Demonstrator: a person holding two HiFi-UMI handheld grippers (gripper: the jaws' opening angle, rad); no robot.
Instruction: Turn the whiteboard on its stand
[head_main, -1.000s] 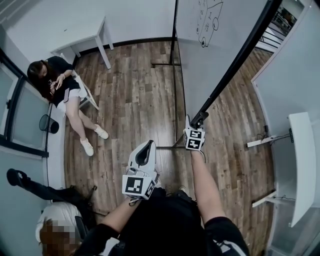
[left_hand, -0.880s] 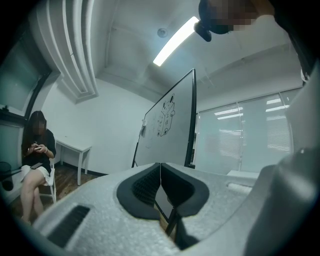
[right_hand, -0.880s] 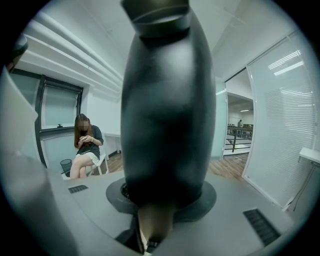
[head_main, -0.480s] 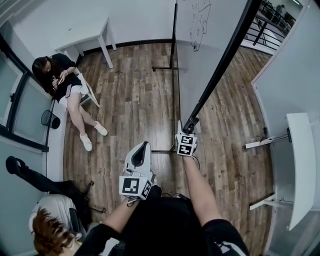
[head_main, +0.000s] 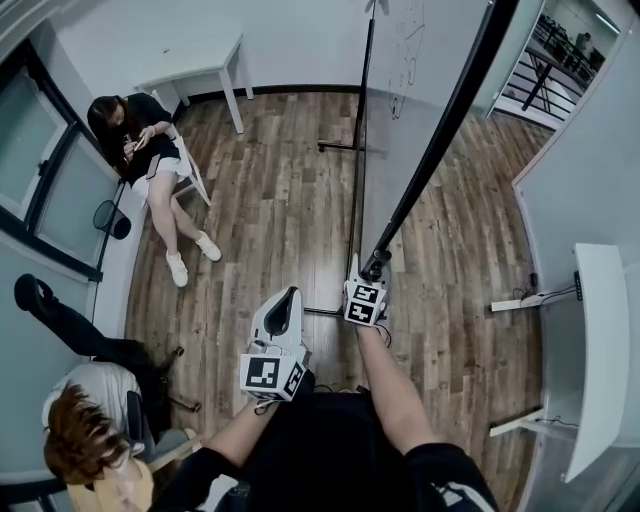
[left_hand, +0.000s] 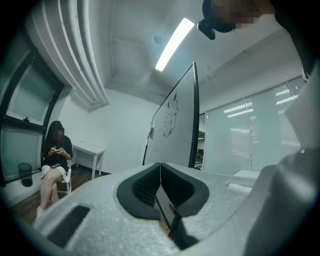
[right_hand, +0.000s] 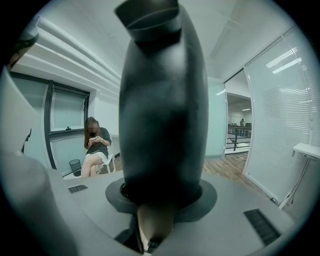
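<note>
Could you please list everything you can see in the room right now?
whiteboard: one, white with black frame, on its stand, ahead
table: one, white, far end of the room
seated person: one, dark top, left side
bin: one, black, beside the seated person
desk: one, white, at the right
second person: one, reddish hair, lower left
left tongs: one, white, shut and empty
right tongs: one, white, shut on the whiteboard's black frame

well left of the left gripper (head_main: 287, 300) a person (head_main: 150, 160) sits on a white chair (head_main: 190, 172) near a white table (head_main: 195, 62), a black bin (head_main: 112, 218) close by on the wood floor (head_main: 270, 200).
</note>
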